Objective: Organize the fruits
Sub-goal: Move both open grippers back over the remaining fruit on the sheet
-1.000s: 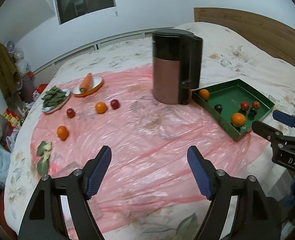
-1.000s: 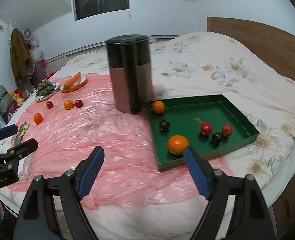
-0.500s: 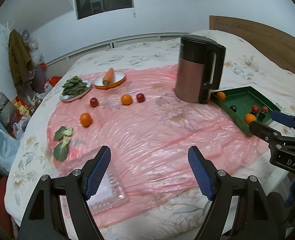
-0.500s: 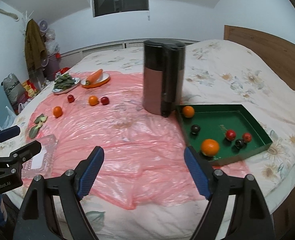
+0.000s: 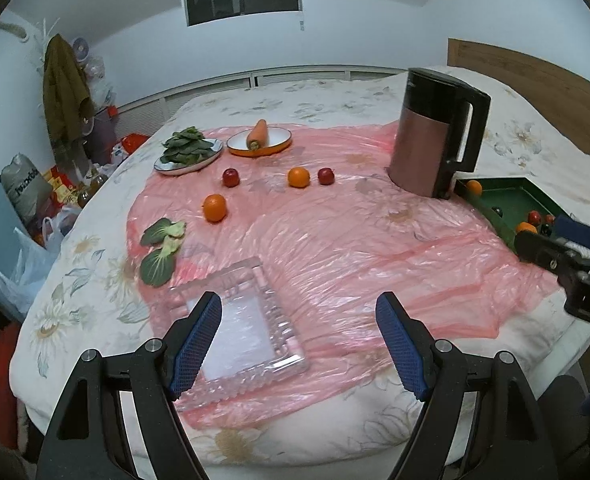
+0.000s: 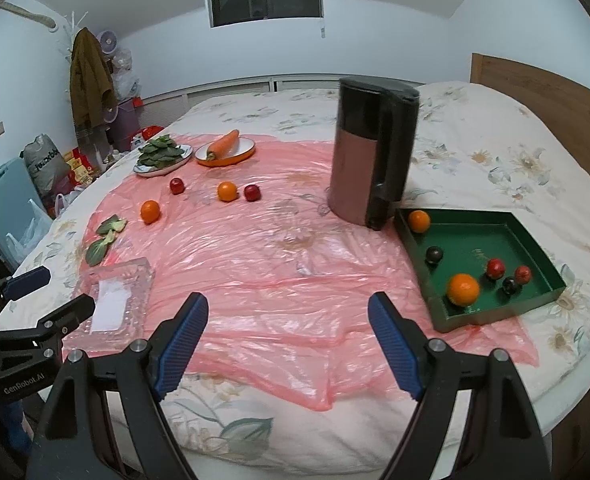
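On the pink plastic sheet (image 5: 335,240) lie two oranges (image 5: 214,207) (image 5: 298,177) and two red fruits (image 5: 231,177) (image 5: 326,176). A green tray (image 6: 491,240) at the right holds two oranges (image 6: 462,289) (image 6: 419,221), two red fruits (image 6: 495,268) and two dark ones (image 6: 434,255). A clear glass tray (image 5: 239,320) lies just ahead of my left gripper (image 5: 299,340), which is open and empty. My right gripper (image 6: 287,344) hangs open and empty over the near part of the sheet, left of the green tray.
A tall brown and black kettle (image 6: 371,156) stands beside the green tray. At the back are a plate of greens (image 5: 187,152) and an orange dish with a carrot (image 5: 259,140). Loose leaves (image 5: 161,248) lie left of the glass tray. The bed edge is near.
Both views have swung left: the kettle and green tray slid to the right, and the glass tray and leaves came into sight. Both grippers stay open and empty.
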